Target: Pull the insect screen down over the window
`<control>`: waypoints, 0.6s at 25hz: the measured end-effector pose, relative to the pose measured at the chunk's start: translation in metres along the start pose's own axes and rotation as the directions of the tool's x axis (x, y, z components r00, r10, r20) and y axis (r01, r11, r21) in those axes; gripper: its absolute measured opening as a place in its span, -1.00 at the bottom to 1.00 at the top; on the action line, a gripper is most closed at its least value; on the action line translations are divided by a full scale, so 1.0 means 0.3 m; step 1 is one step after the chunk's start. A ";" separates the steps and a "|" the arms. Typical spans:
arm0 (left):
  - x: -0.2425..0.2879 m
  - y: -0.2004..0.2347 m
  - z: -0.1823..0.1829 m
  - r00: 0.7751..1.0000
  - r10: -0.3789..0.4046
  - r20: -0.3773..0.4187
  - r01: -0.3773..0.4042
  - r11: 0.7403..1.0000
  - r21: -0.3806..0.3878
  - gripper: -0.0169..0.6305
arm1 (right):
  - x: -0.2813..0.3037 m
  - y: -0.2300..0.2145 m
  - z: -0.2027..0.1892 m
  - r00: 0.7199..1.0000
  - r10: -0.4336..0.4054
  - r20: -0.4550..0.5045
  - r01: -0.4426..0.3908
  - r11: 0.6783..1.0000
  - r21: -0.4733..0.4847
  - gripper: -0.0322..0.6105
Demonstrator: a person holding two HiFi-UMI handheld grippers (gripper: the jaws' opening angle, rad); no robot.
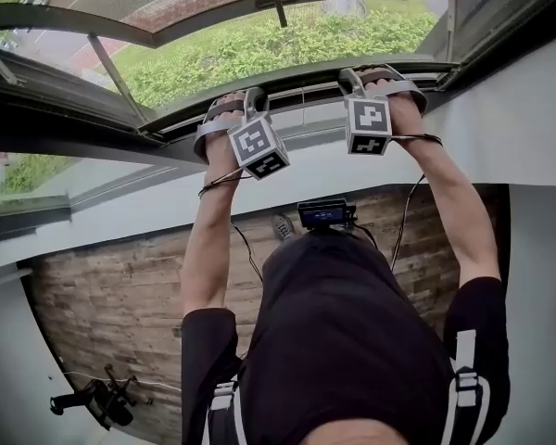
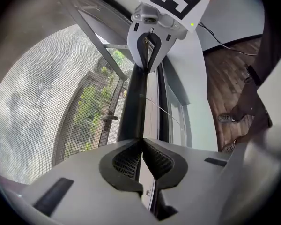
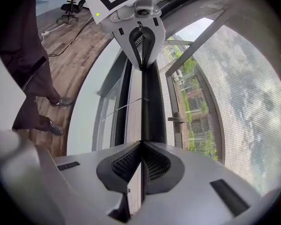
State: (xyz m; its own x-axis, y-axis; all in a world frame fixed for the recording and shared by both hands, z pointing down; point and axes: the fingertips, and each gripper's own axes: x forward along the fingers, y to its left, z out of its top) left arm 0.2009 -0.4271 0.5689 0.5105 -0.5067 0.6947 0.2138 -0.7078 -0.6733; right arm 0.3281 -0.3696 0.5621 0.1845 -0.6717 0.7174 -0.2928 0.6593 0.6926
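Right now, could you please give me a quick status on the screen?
Left claw and right claw both shut on the pull bar. Screen mesh stretched out beside it. Nothing seen blocking the bar.

A wood floor [image 1: 102, 313] fills the lower left of the head view and a green hedge [image 1: 287, 49] spans its top centre, while the right gripper view shows a black office chair [image 3: 71, 7] at upper left and a brick building [image 3: 196, 107] at middle right.
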 end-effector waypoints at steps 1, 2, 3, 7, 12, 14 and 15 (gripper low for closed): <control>0.004 -0.005 -0.002 1.000 -0.002 -0.004 0.002 1.000 -0.001 -0.88 | 0.004 0.006 0.000 1.000 0.000 0.000 0.000 1.000 0.000 -0.83; 0.009 -0.013 -0.005 1.000 -0.007 -0.007 0.007 1.000 -0.001 -0.88 | 0.009 0.014 0.001 1.000 0.002 0.000 -0.002 1.000 0.001 -0.83; 0.018 -0.025 -0.009 1.000 -0.015 -0.009 0.015 1.000 -0.002 -0.88 | 0.016 0.024 0.001 1.000 0.005 0.000 -0.005 1.000 0.002 -0.83; 0.054 -0.071 -0.022 0.998 -0.056 -0.011 0.056 0.998 -0.010 -0.88 | 0.055 0.072 -0.002 0.999 0.032 -0.008 -0.032 0.999 0.003 -0.83; 0.116 -0.130 -0.055 0.997 -0.076 -0.027 0.075 0.997 -0.019 -0.88 | 0.113 0.141 -0.005 0.998 0.059 -0.022 -0.059 0.998 0.000 -0.83; 0.124 -0.137 -0.061 0.997 -0.078 -0.030 0.077 0.997 -0.022 -0.88 | 0.126 0.150 -0.005 0.998 0.056 -0.026 -0.056 0.998 0.002 -0.83; 0.127 -0.138 -0.063 0.997 -0.078 -0.029 0.077 0.997 -0.026 -0.88 | 0.133 0.151 -0.004 0.998 0.053 -0.027 -0.052 0.999 0.002 -0.83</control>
State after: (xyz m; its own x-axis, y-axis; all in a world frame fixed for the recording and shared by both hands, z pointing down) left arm 0.1957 -0.4265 0.6279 0.4677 -0.4645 0.7520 0.2303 -0.7573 -0.6111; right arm 0.3232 -0.3662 0.6220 0.1945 -0.6267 0.7546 -0.3038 0.6930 0.6538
